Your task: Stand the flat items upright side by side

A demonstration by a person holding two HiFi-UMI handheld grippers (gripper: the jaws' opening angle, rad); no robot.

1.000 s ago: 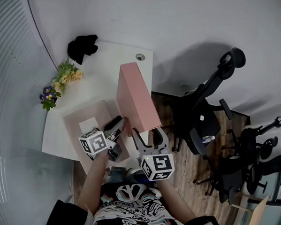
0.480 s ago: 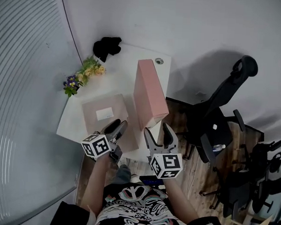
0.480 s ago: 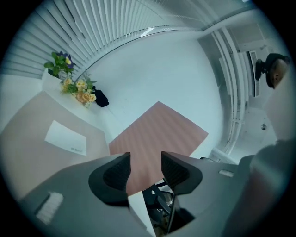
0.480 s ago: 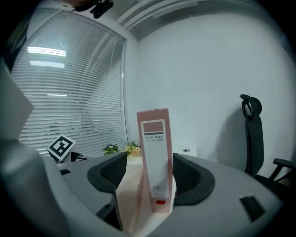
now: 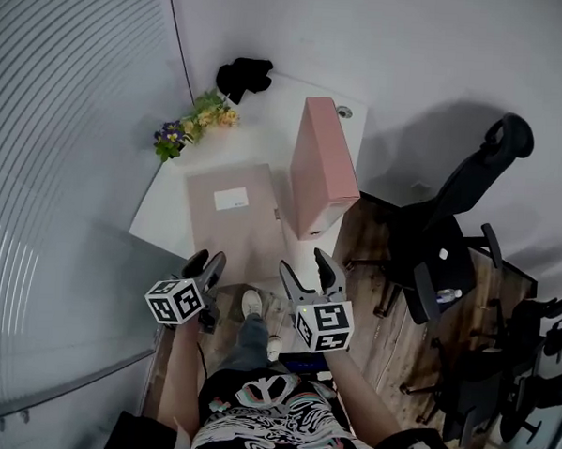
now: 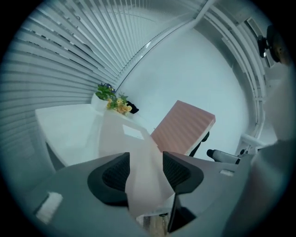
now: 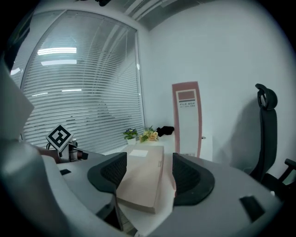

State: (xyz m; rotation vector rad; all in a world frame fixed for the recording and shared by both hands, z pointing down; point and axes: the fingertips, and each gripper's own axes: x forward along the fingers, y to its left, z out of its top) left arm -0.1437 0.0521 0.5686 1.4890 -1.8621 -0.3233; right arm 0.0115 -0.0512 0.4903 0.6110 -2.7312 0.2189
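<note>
Beige cardboard is seen in the flat box (image 5: 236, 215), which is laid label-up on the white table (image 5: 268, 110), just beside the pink box (image 5: 320, 165) already stood upright on its right. The flat box's long axis is run from the table's near edge away toward the wall, so its near short end is presented to both tools, between them and ahead of them. The left gripper (image 5: 209, 260) is held off the near edge with jaws spread. They have just been opening further, and nothing is pinched, the box only being sighted through the gap. The right gripper (image 5: 302, 265) is likewise spread and empty. Neither is clearly nearer. To be stood beside the pink box, the flat box is judged to need tipping up about its long right-hand edge, its near end being taken first.
</note>
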